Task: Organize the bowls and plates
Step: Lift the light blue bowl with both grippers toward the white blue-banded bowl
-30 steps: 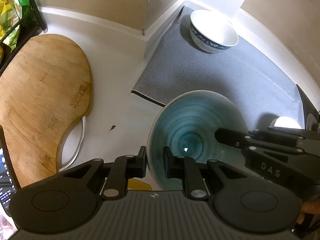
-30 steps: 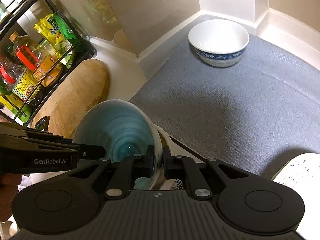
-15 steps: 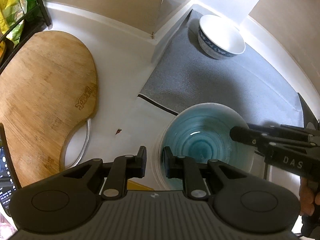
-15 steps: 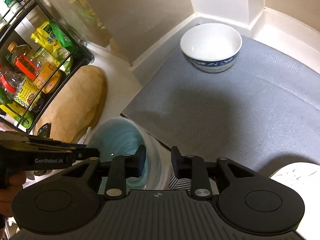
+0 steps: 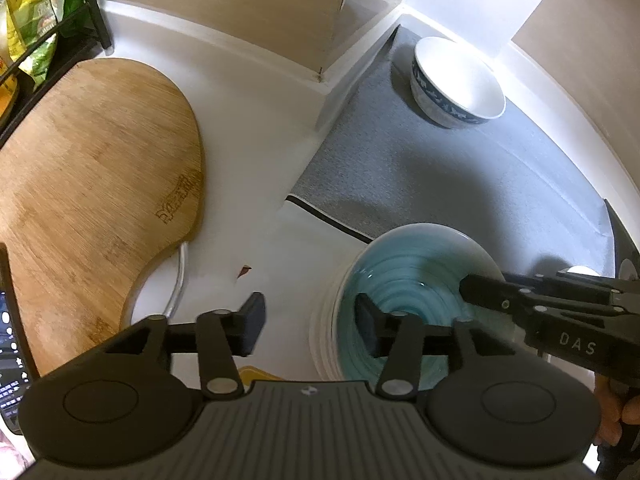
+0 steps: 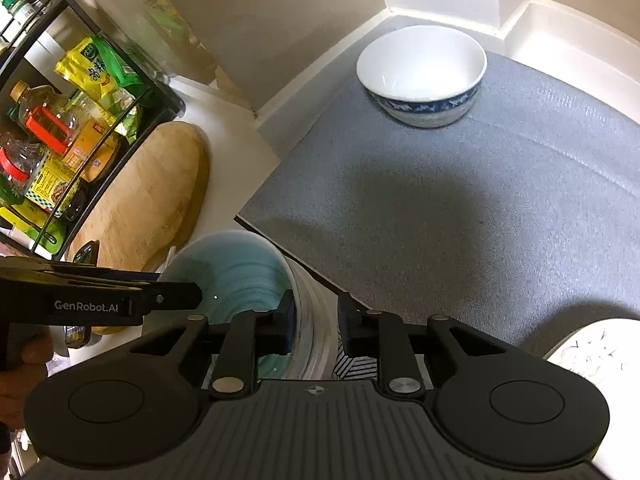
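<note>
Both claws hang spread over the teal bowl, which sits on stacked plates at the mat's edge. Left claw, right claw. Only the right view shows the pantry rack.

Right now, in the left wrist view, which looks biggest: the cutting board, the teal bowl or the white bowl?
1. Cutting board, plainly largest.
2. Teal bowl.
3. White bowl, smallest, though it sits farther from the camera, so its true size against the teal bowl is unsure.

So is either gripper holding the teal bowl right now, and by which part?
Neither. The left gripper and right gripper both have open jaws straddling opposite rims of the teal bowl, without clamping. It sits nested on stacked white dishes.
</note>
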Tool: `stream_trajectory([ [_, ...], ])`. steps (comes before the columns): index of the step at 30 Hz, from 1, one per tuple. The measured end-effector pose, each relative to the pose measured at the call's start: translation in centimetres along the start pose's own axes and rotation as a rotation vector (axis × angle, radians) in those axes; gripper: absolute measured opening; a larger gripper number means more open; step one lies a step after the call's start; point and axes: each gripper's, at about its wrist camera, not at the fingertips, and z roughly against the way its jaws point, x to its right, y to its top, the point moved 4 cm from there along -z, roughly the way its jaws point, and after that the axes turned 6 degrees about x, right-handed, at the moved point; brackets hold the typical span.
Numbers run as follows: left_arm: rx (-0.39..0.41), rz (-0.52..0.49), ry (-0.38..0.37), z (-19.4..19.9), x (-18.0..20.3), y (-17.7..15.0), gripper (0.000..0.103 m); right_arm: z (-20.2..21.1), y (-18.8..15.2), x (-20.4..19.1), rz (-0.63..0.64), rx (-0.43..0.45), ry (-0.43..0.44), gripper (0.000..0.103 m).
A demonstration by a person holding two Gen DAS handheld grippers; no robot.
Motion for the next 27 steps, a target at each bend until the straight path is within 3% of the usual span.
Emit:
stream_trajectory([
  [3, -0.007, 0.008, -0.034, -0.4, 0.2, -0.2, 0.067, -0.4, -0.4, 0.2, -0.020, -0.025, 0.010, 0.029],
  [8, -0.043, 0.016, -0.093, -1.4, 0.7, -1.2, 0.067, -1.5, -1.4, 0.3, -0.049, -0.071, 0.028, 0.031],
  [10, -0.056, 0.016, -0.115, -1.6, 1.0, -1.6, 0.055, -1.8, -1.6, 0.3, -0.063, -0.073, 0.043, 0.035],
  [12, -0.051, 0.004, -0.108, -1.6, 1.3, -1.9, 0.054, -2.0, -1.6, 0.0, -0.052, -0.070, 0.043, 0.037],
  [27, -0.038, -0.039, -0.145, -2.8, 4.6, -1.0, 0.054, -0.3, -1.5, 2.4, -0.072, -0.036, -0.036, 0.031],
])
